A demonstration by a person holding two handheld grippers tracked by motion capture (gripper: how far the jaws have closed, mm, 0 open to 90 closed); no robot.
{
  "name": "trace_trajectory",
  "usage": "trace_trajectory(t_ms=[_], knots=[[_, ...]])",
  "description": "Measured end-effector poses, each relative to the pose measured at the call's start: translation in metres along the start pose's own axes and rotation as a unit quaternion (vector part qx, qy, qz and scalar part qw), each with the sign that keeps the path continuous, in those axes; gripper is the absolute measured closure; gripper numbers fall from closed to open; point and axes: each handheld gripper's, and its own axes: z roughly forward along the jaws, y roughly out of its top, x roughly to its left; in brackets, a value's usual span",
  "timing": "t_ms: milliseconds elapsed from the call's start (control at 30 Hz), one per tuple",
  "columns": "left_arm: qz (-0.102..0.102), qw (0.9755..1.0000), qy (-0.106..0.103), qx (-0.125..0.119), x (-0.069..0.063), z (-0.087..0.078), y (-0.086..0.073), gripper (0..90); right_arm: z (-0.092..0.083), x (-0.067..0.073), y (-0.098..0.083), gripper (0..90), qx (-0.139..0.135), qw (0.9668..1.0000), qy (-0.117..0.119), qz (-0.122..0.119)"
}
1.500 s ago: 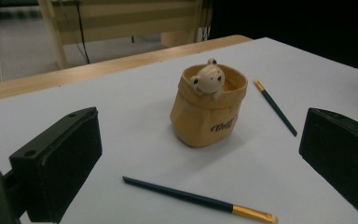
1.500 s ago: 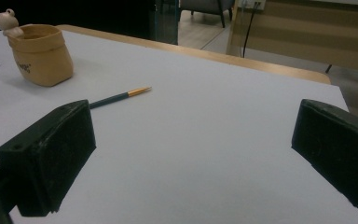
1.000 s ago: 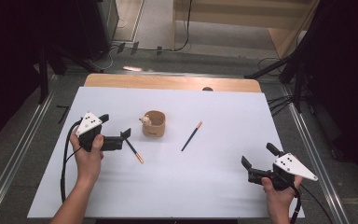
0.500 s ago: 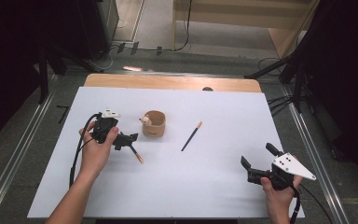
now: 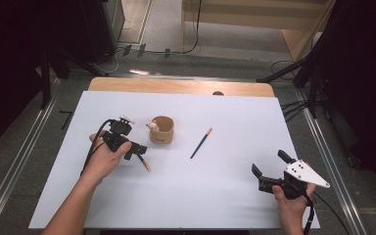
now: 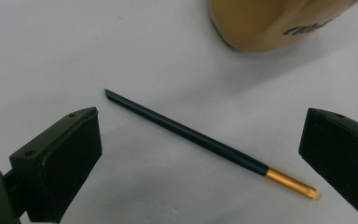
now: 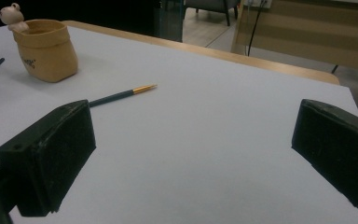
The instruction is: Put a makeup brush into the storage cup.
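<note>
near pencil (image 6: pixel 205 140): a slim dark stick with a gold-banded end, lying flat on the white table sheet (image 5: pixel 225 205) just in front of the tan cup (image 5: pixel 162 129). in the left gripper view its long axis runs on a slant across the gap between the two black jaws, dark tip toward the left jaw, gold end toward the right jaw, the cup base just beyond it. the left gripper (image 5: pixel 138 150) stands spread wide and holds nothing; the pencil lies directly below and between its jaws, not touched by either. judged from this, the shaft lies roughly along the line from jaw to jaw and not across it, so the hand probably needs to turn before the jaws can close on the shaft. a second pencil (image 5: pixel 201 143) lies well apart, to the right of the cup. the right gripper (image 5: pixel 269 167) rests near the table's front right corner, jaws wide and empty, far from both pencils.
</note>
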Motion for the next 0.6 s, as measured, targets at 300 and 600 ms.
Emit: trace_trajectory(t_ms=[300, 600], knots=[[-0.015, 0.9985, 0.038, 0.037, -0.014, 0.007, 0.002, 21.9, 0.000, -0.001, -0.001, 0.0, 0.002, 1.0000, -0.002, 0.001], [-0.003, 0.9938, 0.059, 0.094, -0.022, 0.016, 0.005, 31.4, 0.001, -0.001, -0.001, 0.0, 0.004, 1.0000, -0.003, 0.002]])
